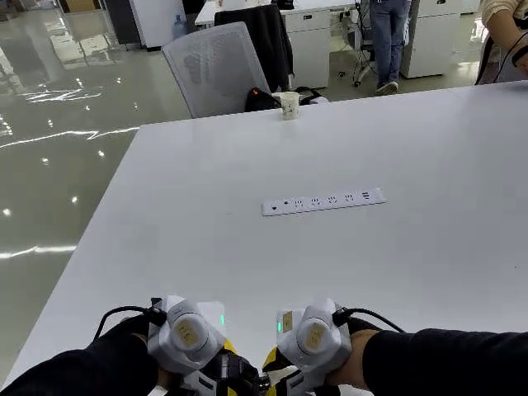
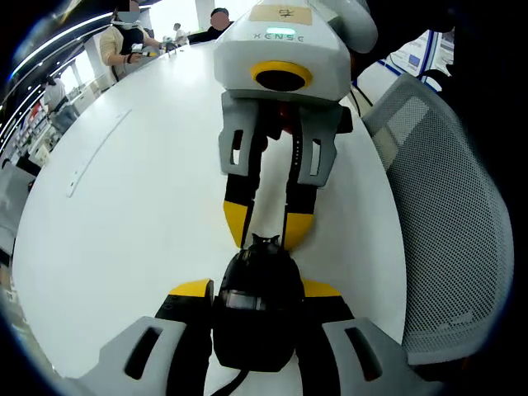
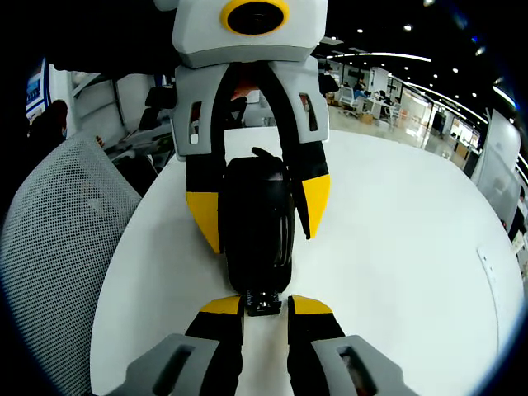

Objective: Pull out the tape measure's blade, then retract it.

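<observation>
The left gripper (image 2: 256, 289) is clamping the black rounded plastic tape measure case (image 3: 256, 219) by its sides. The right gripper (image 3: 264, 305) is pinching the small dark end hook (image 3: 262, 302); blade not out yet. Both are sitting over the near edge of the white table (image 1: 330, 264). Case is looking rigid, compact and probably smooth, so gripping firmly. Blade is likely thin and springy: holding the hook, pulling straight.
</observation>
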Tool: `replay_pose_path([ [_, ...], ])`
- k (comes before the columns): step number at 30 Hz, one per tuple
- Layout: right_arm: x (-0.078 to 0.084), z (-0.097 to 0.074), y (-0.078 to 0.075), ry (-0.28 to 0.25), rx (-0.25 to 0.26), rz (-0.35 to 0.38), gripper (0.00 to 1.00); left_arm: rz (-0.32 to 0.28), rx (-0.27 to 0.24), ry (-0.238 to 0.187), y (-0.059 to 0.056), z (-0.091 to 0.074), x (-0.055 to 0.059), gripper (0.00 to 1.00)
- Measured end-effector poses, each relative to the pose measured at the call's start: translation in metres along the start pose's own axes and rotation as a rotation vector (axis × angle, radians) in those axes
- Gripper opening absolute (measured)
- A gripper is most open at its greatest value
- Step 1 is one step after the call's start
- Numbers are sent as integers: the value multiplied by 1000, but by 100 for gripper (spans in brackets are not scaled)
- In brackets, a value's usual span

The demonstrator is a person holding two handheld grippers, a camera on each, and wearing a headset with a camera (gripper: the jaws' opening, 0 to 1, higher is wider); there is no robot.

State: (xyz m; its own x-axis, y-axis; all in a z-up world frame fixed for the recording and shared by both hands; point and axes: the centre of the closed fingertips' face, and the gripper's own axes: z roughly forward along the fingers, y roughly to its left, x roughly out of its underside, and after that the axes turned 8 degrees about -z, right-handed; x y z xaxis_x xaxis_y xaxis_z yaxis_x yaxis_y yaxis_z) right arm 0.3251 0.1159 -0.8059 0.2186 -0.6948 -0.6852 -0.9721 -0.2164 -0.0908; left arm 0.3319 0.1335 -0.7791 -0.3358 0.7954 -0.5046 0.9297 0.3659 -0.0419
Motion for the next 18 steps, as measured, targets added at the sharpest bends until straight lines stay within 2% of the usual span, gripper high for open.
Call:
replay_pose_path([
  [5, -1, 2, 4, 8, -21, -40, 13, -2, -2, -7, -1, 0, 0, 34],
  [9, -1, 3, 4, 13, -22, -27, 13, -3, -3, -9, -1, 1, 0, 34],
  [12, 0, 3, 3, 9, -40, 20, 13, -2, -2, -2, -2, 1, 1, 34],
  [13, 0, 3, 3, 10, -43, 12, 13, 0, -1, 2, -2, 1, 1, 34],
  [15, 0, 3, 4, 18, -43, -76, 12, 1, -1, 3, -2, 1, 2, 34],
  [18, 1, 3, 5, 17, -39, -49, 11, 1, 0, -1, -2, 1, 2, 34],
])
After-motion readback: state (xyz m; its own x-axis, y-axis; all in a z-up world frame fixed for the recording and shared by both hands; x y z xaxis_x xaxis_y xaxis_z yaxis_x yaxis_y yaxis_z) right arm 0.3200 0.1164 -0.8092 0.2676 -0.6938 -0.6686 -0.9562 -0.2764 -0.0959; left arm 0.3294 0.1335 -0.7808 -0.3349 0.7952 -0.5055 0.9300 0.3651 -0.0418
